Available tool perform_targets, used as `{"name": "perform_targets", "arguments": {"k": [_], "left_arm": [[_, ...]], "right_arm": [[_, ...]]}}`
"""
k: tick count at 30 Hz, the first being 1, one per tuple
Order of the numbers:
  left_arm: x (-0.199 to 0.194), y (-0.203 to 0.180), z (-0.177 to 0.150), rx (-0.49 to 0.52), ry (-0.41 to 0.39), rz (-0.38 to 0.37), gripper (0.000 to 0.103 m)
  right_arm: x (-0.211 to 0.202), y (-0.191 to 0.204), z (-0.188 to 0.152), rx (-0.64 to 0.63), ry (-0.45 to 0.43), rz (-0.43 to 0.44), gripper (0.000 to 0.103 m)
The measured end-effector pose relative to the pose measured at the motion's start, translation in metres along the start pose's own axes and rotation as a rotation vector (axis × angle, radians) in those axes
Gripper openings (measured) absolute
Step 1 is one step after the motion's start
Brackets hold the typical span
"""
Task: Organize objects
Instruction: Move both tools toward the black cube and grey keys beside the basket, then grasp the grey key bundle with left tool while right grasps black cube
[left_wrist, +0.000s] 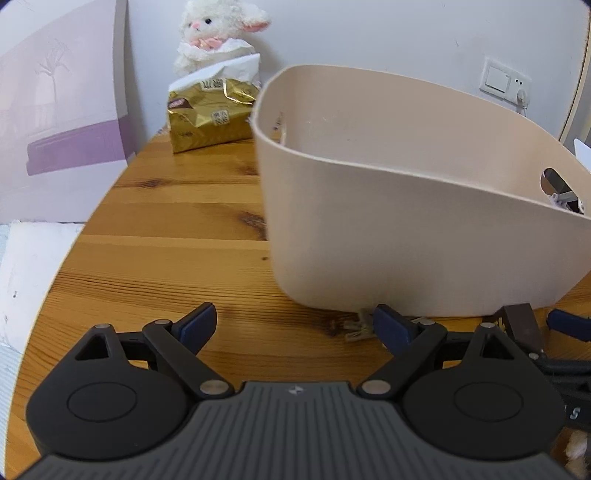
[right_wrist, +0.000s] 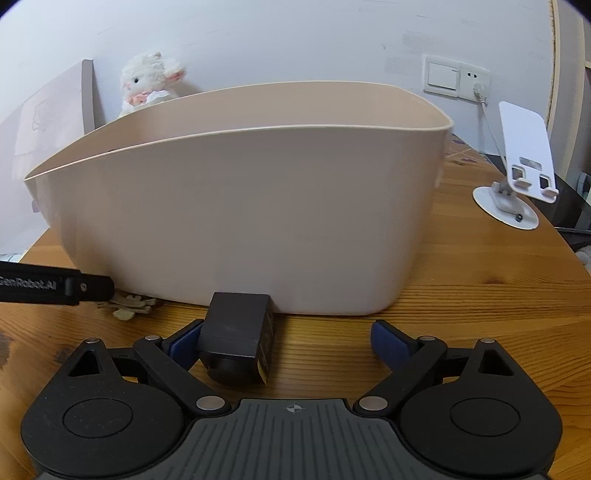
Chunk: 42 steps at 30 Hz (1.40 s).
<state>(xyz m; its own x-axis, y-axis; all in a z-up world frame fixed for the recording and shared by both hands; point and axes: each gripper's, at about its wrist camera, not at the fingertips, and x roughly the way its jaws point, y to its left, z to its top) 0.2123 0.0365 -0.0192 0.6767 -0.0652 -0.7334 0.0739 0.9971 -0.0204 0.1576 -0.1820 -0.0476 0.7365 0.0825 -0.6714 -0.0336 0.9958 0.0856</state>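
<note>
A beige plastic bin (left_wrist: 406, 229) stands on the wooden table; it fills the middle of the right wrist view (right_wrist: 258, 206). My left gripper (left_wrist: 295, 326) is open and empty, low over the table before the bin's left corner. A small pale clip (left_wrist: 356, 325) lies by its right finger, also seen in the right wrist view (right_wrist: 127, 304). My right gripper (right_wrist: 288, 341) is open; a black box-shaped object (right_wrist: 236, 338) sits on the table against its left finger, in front of the bin. That object shows in the left wrist view (left_wrist: 522, 326).
A gold packet (left_wrist: 210, 116) and a white plush lamb (left_wrist: 218, 35) sit at the table's back left by the wall. A white phone stand (right_wrist: 517, 173) stands at the right. A wall socket (right_wrist: 458, 79) with a cable is behind it.
</note>
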Motion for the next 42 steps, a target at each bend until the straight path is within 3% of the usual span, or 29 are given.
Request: {"name": "perform_targets", "arguments": {"k": [6,21,28,38,42], "left_arm": [[0.006,-0.011,-0.004,0.017,0.019,0.014,0.093],[0.004,-0.032,-0.016,0.131,0.052,-0.151,0.092],[0.011,-0.06,-0.02,0.216,0.034,-0.176,0.093],[-0.005,-0.09,-0.036,0.288,0.051,-0.255,0.093],[-0.011,-0.09,-0.035,0.29,0.02,-0.206,0.093]], "right_arm": [[-0.001,-0.008,0.0,0.012,-0.002,-0.002,0.097],[-0.019,-0.03,-0.013,0.006,-0.03,0.011,0.101],[-0.028,-0.043,-0.02,-0.039,-0.025,0.004,0.103],[-0.037,-0.066,-0.027,-0.006,-0.019,0.002,0.103],[-0.038,-0.066,-0.028,-0.011,-0.022,0.007,0.103]]}}
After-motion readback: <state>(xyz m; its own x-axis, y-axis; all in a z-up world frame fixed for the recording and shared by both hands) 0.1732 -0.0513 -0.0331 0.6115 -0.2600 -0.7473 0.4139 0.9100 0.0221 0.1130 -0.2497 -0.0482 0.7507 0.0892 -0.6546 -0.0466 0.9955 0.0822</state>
